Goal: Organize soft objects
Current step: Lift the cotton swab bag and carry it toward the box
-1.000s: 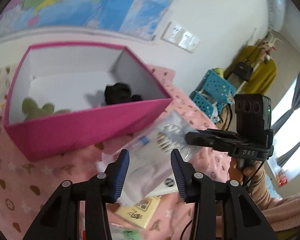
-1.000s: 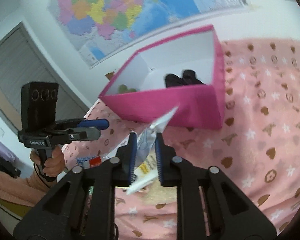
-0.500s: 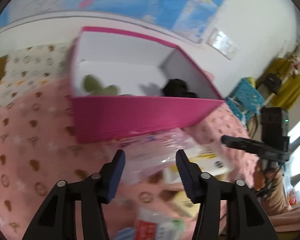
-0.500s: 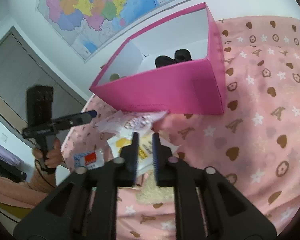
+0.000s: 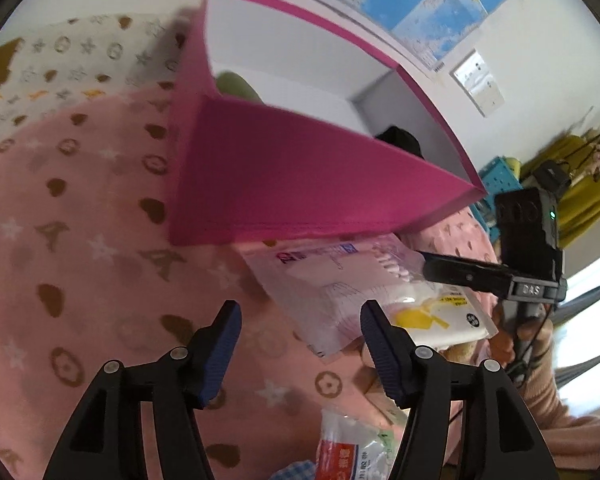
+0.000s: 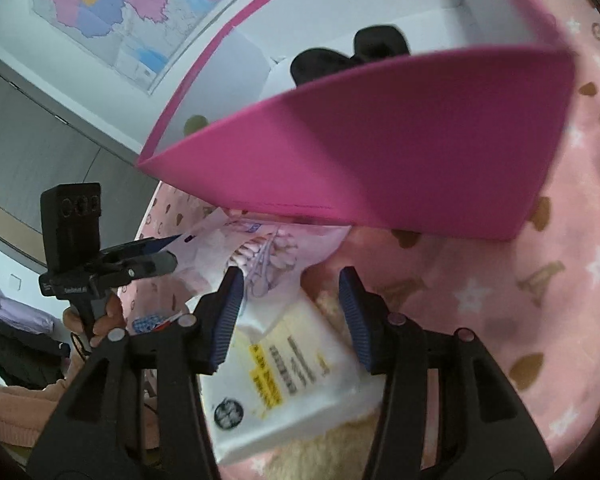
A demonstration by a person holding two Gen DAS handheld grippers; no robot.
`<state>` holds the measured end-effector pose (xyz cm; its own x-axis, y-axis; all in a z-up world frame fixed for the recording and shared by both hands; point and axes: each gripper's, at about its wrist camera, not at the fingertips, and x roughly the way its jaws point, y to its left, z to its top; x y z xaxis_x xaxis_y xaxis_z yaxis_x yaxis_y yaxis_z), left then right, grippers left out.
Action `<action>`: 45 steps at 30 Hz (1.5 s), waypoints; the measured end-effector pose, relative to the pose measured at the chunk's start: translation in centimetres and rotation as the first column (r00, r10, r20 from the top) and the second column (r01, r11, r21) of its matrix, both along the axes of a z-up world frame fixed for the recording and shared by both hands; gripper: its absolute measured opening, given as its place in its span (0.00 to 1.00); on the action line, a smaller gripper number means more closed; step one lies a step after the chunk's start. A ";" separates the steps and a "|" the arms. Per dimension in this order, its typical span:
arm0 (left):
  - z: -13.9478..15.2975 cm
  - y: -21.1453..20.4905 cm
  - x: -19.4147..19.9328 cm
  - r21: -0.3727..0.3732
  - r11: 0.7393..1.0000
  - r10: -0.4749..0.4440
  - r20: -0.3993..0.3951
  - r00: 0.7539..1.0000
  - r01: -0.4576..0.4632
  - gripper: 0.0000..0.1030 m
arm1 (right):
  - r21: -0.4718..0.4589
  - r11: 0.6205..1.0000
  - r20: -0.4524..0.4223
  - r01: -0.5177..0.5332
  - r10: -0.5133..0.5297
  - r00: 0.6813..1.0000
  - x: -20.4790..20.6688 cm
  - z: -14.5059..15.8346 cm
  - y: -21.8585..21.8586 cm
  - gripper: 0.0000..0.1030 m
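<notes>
My left gripper (image 5: 300, 328) stands partly open with nothing between its blue pads; the jaws have just been opening. Just ahead of it and a little toward its right finger lies the clear bag of cotton swabs (image 5: 332, 284), flat on the pink blanket (image 5: 80, 240). The bag is see-through plastic with pink print, a small blue label near its far edge, and a bundle of white-tipped swabs showing through. Its long axis runs from beside my right finger away toward the pink box (image 5: 300, 176), one short edge touching or nearly touching the box's foot; I cannot tell which.

My right gripper (image 6: 290, 300) is likewise partly open and holds nothing, its jaws also just having been opening. Between and under its fingers sits a white tissue pack (image 6: 284, 380) with yellow print, its long axis running roughly along the way I point. The swab bag (image 6: 260, 252) lies just beyond my left finger, overlapping the pack's far end. Farther out, the box holds a black soft item (image 6: 348, 56) and a green one (image 6: 196, 123).
</notes>
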<state>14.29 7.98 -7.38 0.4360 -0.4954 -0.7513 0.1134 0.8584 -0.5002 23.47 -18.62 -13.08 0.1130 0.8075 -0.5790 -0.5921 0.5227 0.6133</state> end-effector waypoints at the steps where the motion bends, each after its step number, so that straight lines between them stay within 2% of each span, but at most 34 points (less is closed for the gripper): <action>1: -0.1 -0.2 0.1 0.000 1.000 -0.007 -0.002 1.000 0.007 0.59 | 0.003 1.000 0.004 -0.008 0.008 1.000 0.0 0.0 0.2 0.49; 2: 0.0 -0.4 0.1 0.001 1.000 -0.014 0.004 1.000 0.014 0.54 | 0.008 1.000 0.013 -0.012 0.012 1.000 -0.1 0.1 0.4 0.40; 3: 0.1 -0.7 0.2 -0.004 1.000 -0.026 0.007 1.000 0.026 0.43 | 0.013 1.000 0.019 -0.022 0.022 1.000 -0.2 0.1 0.5 0.36; 4: 0.1 -0.9 0.2 0.009 1.000 -0.022 0.006 1.000 0.022 0.40 | 0.009 1.000 0.033 -0.024 0.024 0.999 -0.4 0.2 0.6 0.27; 5: 0.2 -1.2 0.2 0.039 0.999 -0.015 0.005 1.000 0.015 0.35 | 0.004 1.000 0.053 -0.021 0.021 0.998 -0.6 0.4 0.6 0.25; 6: 0.3 -1.5 0.1 0.055 0.998 -0.017 0.008 1.000 0.016 0.33 | -0.002 1.000 0.082 -0.019 0.019 0.996 -0.9 0.7 0.5 0.24; 9: 0.5 -1.7 -0.5 0.038 0.999 -0.014 0.008 1.000 0.014 0.31 | 0.004 1.000 0.129 -0.011 0.011 0.992 -1.7 1.5 0.0 0.14; 12: 0.9 -1.9 -1.2 0.013 1.000 -0.008 0.019 1.000 0.008 0.28 | 0.017 1.000 0.163 -0.004 0.002 0.987 -2.6 2.3 -0.8 0.13; 18: 2.7 -2.8 -2.4 -0.015 1.000 -0.016 0.074 0.997 0.017 0.28 | 0.041 0.999 0.238 0.010 -0.019 0.971 -4.8 4.7 -2.2 0.13; 24: 6.8 -4.2 -3.0 -0.008 0.999 -0.047 0.177 0.983 0.050 0.28 | 0.073 0.997 0.338 0.034 -0.057 0.940 -5.9 8.5 -4.2 0.13; 27: 9.4 -4.6 -2.2 0.017 0.998 -0.063 0.245 0.967 0.061 0.28 | 0.092 0.994 0.379 0.054 -0.085 0.921 -5.6 10.4 -4.7 0.13; 30: 10.9 -4.7 -1.0 0.031 0.998 -0.066 0.279 0.958 0.060 0.28 | 0.110 0.992 0.407 0.070 -0.109 0.907 -4.9 11.9 -5.2 0.13; 34: 11.8 -5.1 1.6 0.060 0.997 -0.062 0.285 0.957 0.047 0.28 | 0.107 0.990 0.428 0.092 -0.130 0.894 -3.3 13.1 -5.4 0.13; 38: 11.8 -5.3 4.1 0.078 0.996 -0.059 0.273 0.960 0.039 0.28 | 0.092 0.988 0.411 0.122 -0.149 0.899 -0.8 13.1 -5.0 0.13; 45: 9.8 -5.7 7.9 0.111 0.994 -0.047 0.214 0.976 0.024 0.28 | 0.040 0.985 0.365 0.169 -0.171 0.915 2.9 11.9 -4.4 0.14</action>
